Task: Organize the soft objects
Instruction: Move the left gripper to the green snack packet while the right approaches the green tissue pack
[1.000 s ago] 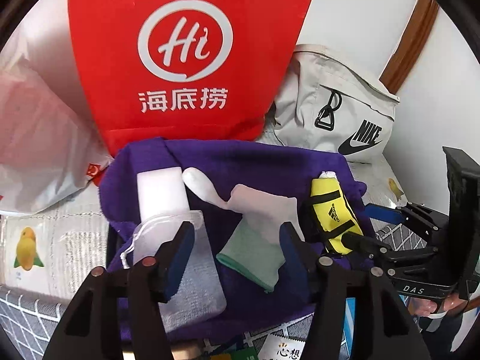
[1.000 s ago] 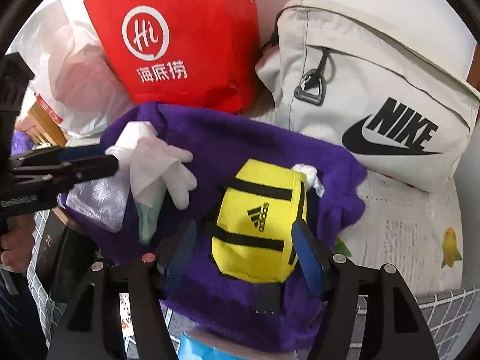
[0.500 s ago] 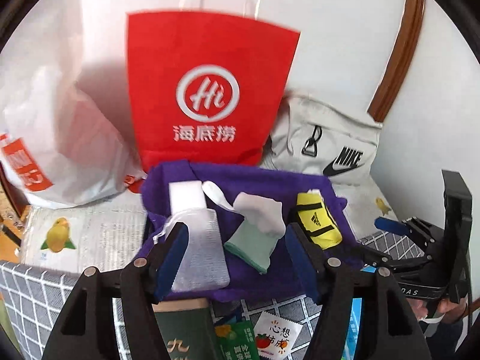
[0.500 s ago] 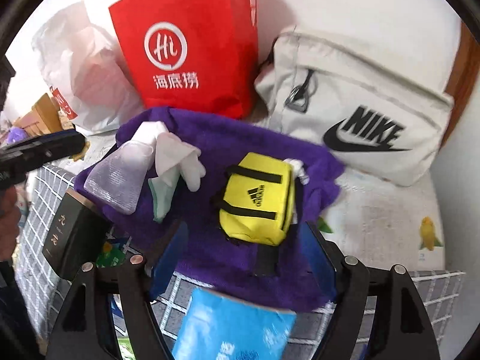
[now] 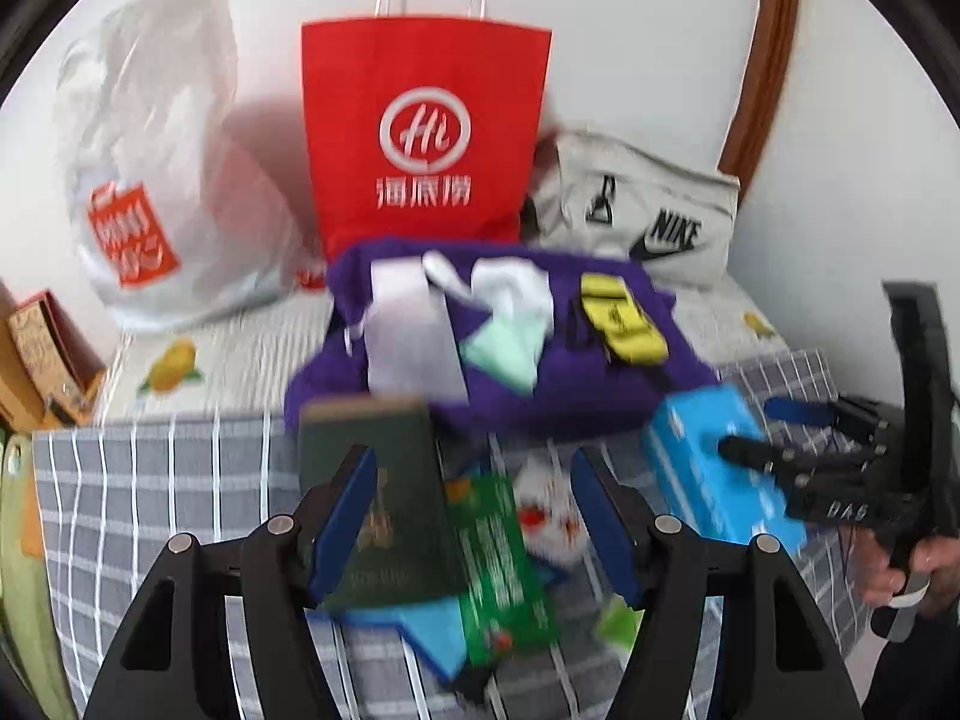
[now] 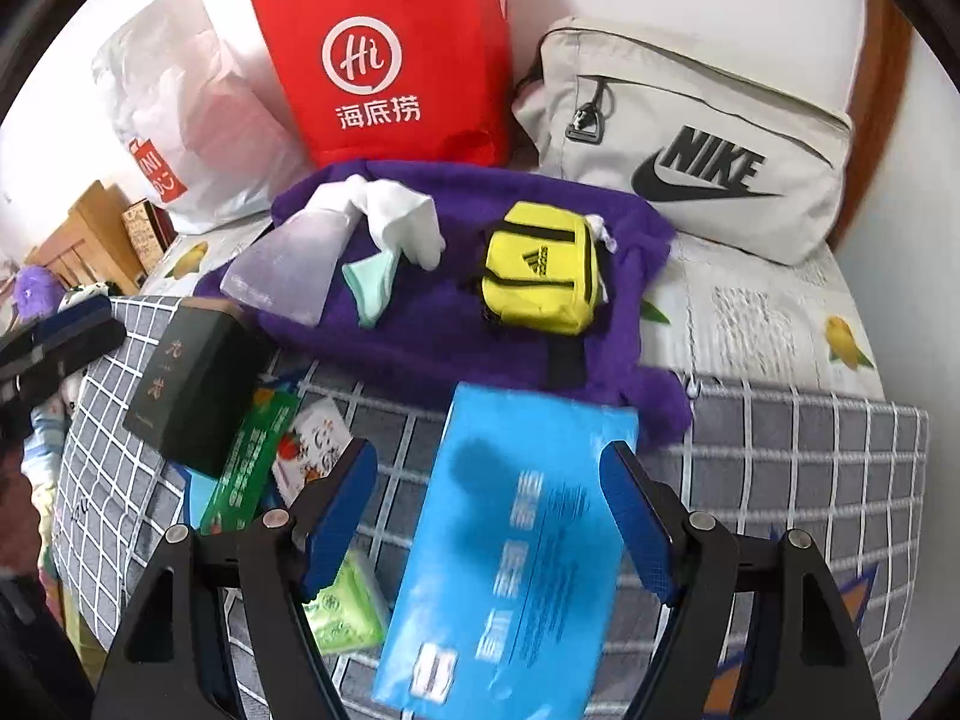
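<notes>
On the far left we see a white plastic bag (image 6: 180,114) against the wall, then a red paper bag (image 6: 390,54), then a grey Nike bag (image 6: 690,138) on the right. In front of them lies the purple towel (image 6: 480,324) that carries the soft things: left to right, a translucent pouch (image 6: 288,270), a white glove (image 6: 402,216) over a mint-green cloth (image 6: 372,288), and a yellow mini bag (image 6: 543,267).

Nearer to us, on the checked cover (image 6: 810,468), we see a dark box (image 6: 186,384), a green packet (image 6: 252,456) and a blue pack (image 6: 516,552).

Our left gripper (image 5: 474,516) hangs over the dark box and green packet with its jaws well apart and nothing gripped. Our right gripper (image 6: 489,516) stands over the blue pack, jaws wide on either side of it, pads not pressing.

We judge the risks as follows: the towel's near edge overlaps the clutter, so dragging anything below may pull the towel and spill the soft items; the glove and cloth overlap, so one pinch may lift both; the slick blue pack may slide out of a shallow grip
</notes>
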Tool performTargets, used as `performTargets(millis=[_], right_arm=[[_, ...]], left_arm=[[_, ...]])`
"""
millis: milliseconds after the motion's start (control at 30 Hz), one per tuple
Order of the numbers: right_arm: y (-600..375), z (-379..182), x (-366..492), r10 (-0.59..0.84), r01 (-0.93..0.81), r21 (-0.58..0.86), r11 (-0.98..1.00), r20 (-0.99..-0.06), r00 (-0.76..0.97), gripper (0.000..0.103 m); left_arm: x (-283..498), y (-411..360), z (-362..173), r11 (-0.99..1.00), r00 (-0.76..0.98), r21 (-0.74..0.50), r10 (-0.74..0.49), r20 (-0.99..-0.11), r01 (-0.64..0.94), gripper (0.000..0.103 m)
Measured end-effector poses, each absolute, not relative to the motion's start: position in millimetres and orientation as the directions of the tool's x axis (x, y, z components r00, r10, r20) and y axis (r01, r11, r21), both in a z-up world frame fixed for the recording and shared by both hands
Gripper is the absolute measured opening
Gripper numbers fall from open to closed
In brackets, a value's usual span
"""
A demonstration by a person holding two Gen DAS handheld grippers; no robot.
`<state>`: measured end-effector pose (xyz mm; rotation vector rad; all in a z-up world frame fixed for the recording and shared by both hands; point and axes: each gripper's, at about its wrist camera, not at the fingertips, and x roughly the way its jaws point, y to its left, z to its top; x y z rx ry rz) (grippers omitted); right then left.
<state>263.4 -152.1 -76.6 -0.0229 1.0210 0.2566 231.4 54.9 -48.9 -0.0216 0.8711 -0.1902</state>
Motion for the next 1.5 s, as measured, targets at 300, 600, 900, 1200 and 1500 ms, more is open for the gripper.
performTargets(millis=[300, 600, 900, 1200, 1500], right_arm=[[-144.4, -85.2, 219.7, 0.217, -0.231, 0.113, 0.966, -0.840, 0.497, 0.077], [-166.0, -75.8, 184.6, 0.240, -0.229, 0.130, 0.965, -0.792, 0.561, 0.077], [-174.1, -77.5, 170.6, 0.269, -0.265, 0.134, 0.955, -0.768, 0.581, 0.077], [-183.1, -87.4, 169.7, 0.270, -0.257, 0.144, 0.956, -0.780, 0.565, 0.077], [-182.2, -95.3, 177.1, 0.274, -0.272, 0.143, 0.952, -0.795, 0.542, 0.077]], left_arm=[[186.3, 62.7, -94.9, 0.982, 0.558, -0.155, -0.188, -0.809, 0.107, 0.065], [159.7, 85.9, -120.5, 0.984, 0.543, -0.172, -0.171, -0.822, 0.050, 0.065], [161.6, 63.4, -135.8, 0.980, 0.514, -0.176, -0.197, -0.835, 0.091, 0.065], [197.8, 32.9, -151.4, 0.988, 0.500, -0.133, -0.157, -0.852, 0.083, 0.065], [206.4, 22.1, -159.9, 0.997, 0.513, -0.051, -0.076, -0.855, 0.063, 0.053]])
